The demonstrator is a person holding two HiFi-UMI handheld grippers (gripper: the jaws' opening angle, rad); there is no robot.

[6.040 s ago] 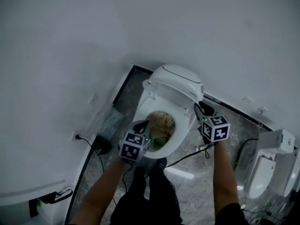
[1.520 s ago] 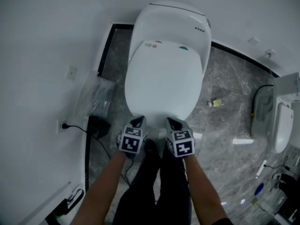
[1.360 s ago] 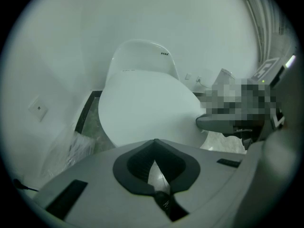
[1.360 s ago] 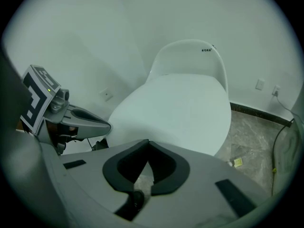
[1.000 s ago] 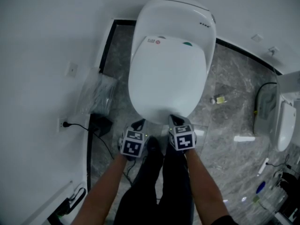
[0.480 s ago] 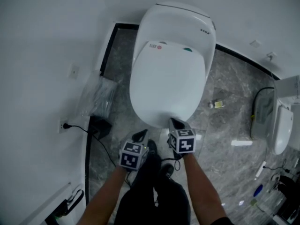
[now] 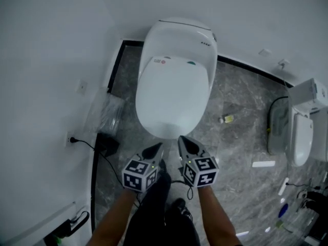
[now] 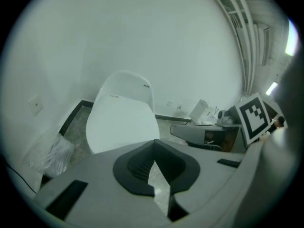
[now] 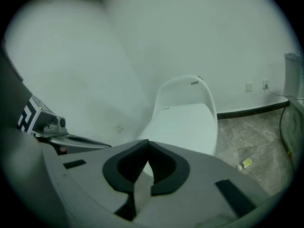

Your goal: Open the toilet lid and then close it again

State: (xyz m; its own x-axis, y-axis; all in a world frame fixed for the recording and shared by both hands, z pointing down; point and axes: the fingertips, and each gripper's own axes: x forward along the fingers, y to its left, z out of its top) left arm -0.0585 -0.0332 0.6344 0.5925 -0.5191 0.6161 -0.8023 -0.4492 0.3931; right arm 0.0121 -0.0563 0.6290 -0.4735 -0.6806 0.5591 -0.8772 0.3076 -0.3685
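The white toilet (image 7: 180, 40) stands against the wall with its lid (image 7: 171, 96) down flat over the bowl. The lid (image 8: 122, 122) also fills the left middle of the left gripper view, and in the right gripper view the lid (image 9: 187, 122) lies ahead. My left gripper (image 7: 154, 149) and right gripper (image 7: 185, 143) hover side by side in front of the lid's front edge, apart from it. Both are shut with nothing between the jaws.
A clear plastic bag (image 7: 105, 111) and a black plug box with its cable (image 7: 106, 145) lie on the floor left of the toilet. A small yellow item (image 7: 228, 119) lies on the grey marble floor at right. A second white fixture (image 7: 302, 132) stands at the far right.
Both grippers have drawn back from the lid's front edge and risen toward the camera. The lid stays down.
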